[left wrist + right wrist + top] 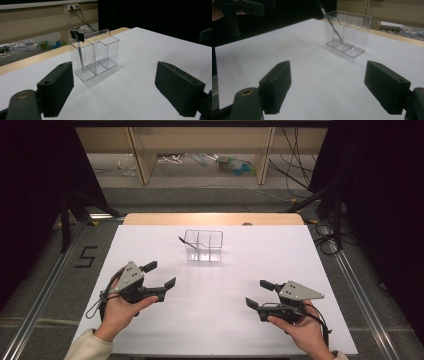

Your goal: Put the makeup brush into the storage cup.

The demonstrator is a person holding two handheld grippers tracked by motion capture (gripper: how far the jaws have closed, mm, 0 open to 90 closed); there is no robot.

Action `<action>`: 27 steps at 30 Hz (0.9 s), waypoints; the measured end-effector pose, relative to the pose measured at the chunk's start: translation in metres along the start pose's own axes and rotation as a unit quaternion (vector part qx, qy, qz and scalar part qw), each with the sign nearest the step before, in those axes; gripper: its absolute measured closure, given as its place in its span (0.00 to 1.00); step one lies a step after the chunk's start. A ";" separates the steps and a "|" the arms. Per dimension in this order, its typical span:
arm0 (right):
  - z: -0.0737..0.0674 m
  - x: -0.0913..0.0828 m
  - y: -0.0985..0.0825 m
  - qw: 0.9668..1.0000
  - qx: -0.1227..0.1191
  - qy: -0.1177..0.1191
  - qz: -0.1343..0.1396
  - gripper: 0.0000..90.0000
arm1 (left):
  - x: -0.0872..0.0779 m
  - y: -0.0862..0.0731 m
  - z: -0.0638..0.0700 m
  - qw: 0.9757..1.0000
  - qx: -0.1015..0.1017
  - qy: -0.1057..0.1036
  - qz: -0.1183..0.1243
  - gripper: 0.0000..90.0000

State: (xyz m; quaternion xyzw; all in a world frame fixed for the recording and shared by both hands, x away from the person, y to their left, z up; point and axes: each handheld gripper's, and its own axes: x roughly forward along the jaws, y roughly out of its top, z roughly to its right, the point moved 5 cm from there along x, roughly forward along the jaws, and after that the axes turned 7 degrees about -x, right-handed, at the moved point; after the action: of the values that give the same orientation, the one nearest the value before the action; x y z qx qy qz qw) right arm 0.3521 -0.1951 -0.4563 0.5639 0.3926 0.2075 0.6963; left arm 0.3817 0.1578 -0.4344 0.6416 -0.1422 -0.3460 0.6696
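A clear plastic organizer (202, 245) (94, 55) (347, 32) with three compartments stands toward the far middle of the white table. A dark thin pen (183, 241) (79, 47) (331, 23) leans in its left end compartment, its top poking over the rim. My left gripper (161, 275) (113, 87) hovers at the near left, open, nothing between its jaws, pointing at the organizer. My right gripper (259, 293) (328, 87) rests at the near right, open and empty too.
The white table (215, 320) has a wooden strip (212, 218) along its far edge. Beyond it lie shelving legs, cables and small clutter (235, 166) on the floor. Dark curtains flank both sides. A "5" mark (86, 256) is on the floor at left.
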 end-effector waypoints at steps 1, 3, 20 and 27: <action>-0.001 0.000 0.000 1.000 0.003 0.001 -0.002 0.25 | -0.001 -0.001 0.001 1.000 -0.001 -0.001 0.001 0.17; -0.001 0.000 0.000 1.000 0.005 0.002 -0.003 0.25 | -0.003 -0.002 0.002 1.000 0.001 -0.001 0.001 0.17; 0.000 0.000 0.000 1.000 0.003 0.000 -0.001 0.25 | -0.020 -0.015 0.014 1.000 0.004 -0.017 0.014 0.17; -0.001 -0.001 -0.001 1.000 0.007 0.004 -0.008 0.25 | -0.024 -0.022 0.018 1.000 0.002 -0.018 0.013 0.17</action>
State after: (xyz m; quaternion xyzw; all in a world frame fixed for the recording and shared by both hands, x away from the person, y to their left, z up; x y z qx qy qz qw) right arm 0.3510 -0.1954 -0.4568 0.5647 0.4011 0.2012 0.6927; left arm 0.3469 0.1614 -0.4465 0.6343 -0.1634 -0.3489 0.6702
